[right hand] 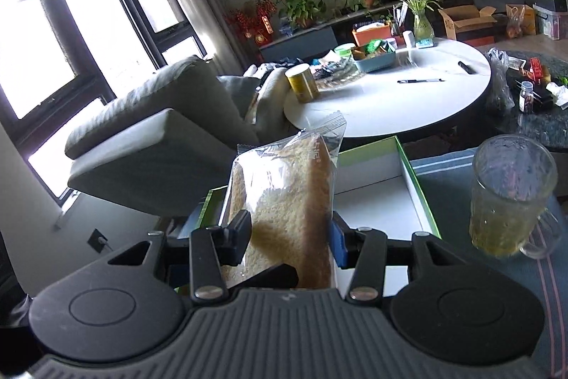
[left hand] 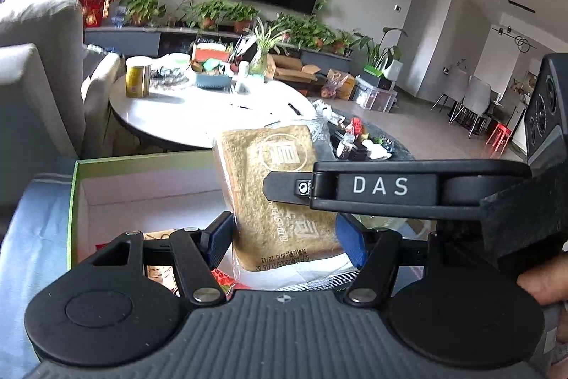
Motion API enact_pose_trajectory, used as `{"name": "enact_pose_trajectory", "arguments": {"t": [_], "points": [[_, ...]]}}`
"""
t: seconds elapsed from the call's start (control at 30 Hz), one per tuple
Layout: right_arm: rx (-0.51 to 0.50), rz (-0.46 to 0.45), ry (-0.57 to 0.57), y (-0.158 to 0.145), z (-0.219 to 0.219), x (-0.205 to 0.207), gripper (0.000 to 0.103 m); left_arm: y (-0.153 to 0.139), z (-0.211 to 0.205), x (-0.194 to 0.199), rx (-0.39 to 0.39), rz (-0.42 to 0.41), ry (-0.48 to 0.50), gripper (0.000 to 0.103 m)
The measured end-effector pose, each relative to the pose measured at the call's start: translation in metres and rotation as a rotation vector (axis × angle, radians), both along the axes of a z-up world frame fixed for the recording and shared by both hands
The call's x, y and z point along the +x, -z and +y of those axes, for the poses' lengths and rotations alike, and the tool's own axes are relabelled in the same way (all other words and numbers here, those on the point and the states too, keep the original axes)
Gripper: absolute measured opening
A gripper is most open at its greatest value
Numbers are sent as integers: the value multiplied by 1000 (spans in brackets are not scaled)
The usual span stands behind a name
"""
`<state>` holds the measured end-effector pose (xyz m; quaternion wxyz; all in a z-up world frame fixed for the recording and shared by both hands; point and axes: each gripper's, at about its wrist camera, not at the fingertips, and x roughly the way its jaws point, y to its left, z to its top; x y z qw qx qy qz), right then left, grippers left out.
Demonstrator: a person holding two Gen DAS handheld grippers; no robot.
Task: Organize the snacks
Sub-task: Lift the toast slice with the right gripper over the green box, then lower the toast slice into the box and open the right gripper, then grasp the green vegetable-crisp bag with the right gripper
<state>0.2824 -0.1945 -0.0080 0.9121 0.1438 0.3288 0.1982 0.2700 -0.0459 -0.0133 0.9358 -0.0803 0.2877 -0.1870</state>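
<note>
A packet of sliced bread [left hand: 273, 187] in clear wrap stands upright between the fingers of my left gripper [left hand: 284, 240], which is shut on it above a green-rimmed white box [left hand: 106, 187]. My right gripper [right hand: 289, 237] is shut on the same bread packet [right hand: 287, 201]; one of its black fingers [left hand: 355, 189] crosses the packet in the left wrist view. The box [right hand: 415, 180] lies under the packet, with other snack wrappers [left hand: 159, 269] inside, partly hidden.
A glass mug [right hand: 511, 194] of yellowish drink stands on the blue cloth right of the box. Behind are a round white table [right hand: 408, 95] with a yellow tin [right hand: 301, 80], pens and a blue tray, and a grey sofa [right hand: 159, 137] at left.
</note>
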Motion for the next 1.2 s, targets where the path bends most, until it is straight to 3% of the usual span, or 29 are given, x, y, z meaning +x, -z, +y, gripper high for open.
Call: {"name": "enact_pose_trajectory", "arguments": {"t": [0.3,0.53,0.87,1.2], "points": [[-41,70,8,33,6,27,58,32,2,31,-15,86,-17,60],[-127,41,89,36,0,20,58,22,10,19,33,53,-11,65],[-124,52,68,11,-18,-32,59,13,28,-30,10,49,13,69],[-177,171,34,28,-26,-101,64,41,32,-92,27,136,118,70]]}}
